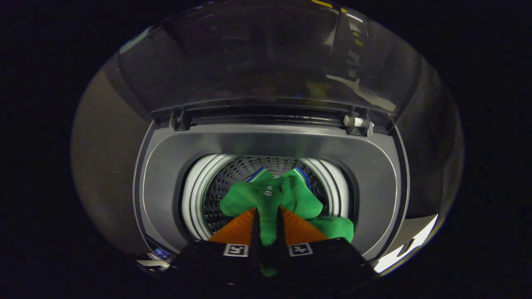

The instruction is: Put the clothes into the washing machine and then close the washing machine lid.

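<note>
Gripper clamped on green shirt over drum; risk: sleeve snags rim on release, blocking lid.

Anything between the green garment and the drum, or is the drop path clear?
Nothing visible blocks it. The gripper is shut on the green garment, which hangs over the open drum. The lid stands raised behind the opening.

Soft matt green cloth garment pinched between the tongs; perforated shiny metal drum; smooth glossy white plastic ring; matt grey plastic top; glossy, reflective translucent lid at the far side.
</note>
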